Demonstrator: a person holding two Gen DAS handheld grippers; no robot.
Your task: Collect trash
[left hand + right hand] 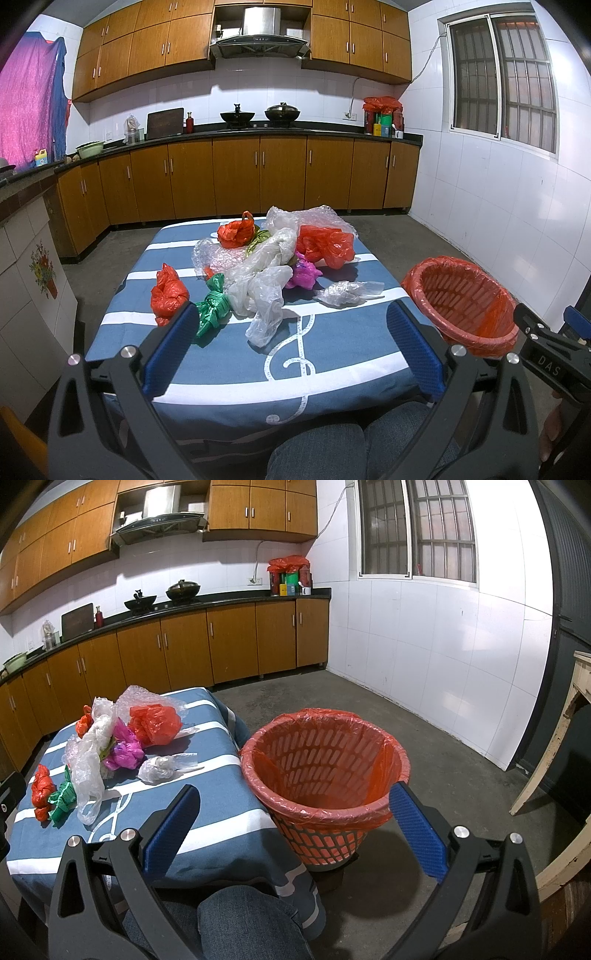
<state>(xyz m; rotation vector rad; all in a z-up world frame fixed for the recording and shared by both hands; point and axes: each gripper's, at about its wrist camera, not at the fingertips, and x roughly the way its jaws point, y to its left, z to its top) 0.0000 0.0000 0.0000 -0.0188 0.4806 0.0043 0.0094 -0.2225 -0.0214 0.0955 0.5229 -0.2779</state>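
Left wrist view: crumpled plastic bags [266, 266] lie heaped at the table's [229, 369] centre, toward 12 o'clock of the left gripper [291, 350]; the lined basket [461, 299] stands at 2 o'clock. Both grippers, the right gripper [295, 830] too, gape empty. The bags look light, soft and slippery; the knots probably offer the firmest pinch.

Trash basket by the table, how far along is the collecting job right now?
Nothing looks done: the lined trash basket appears empty. Nothing is in hand either; the left tool and right tool are both open. Left to do: the whole pile of plastic bags on the table.
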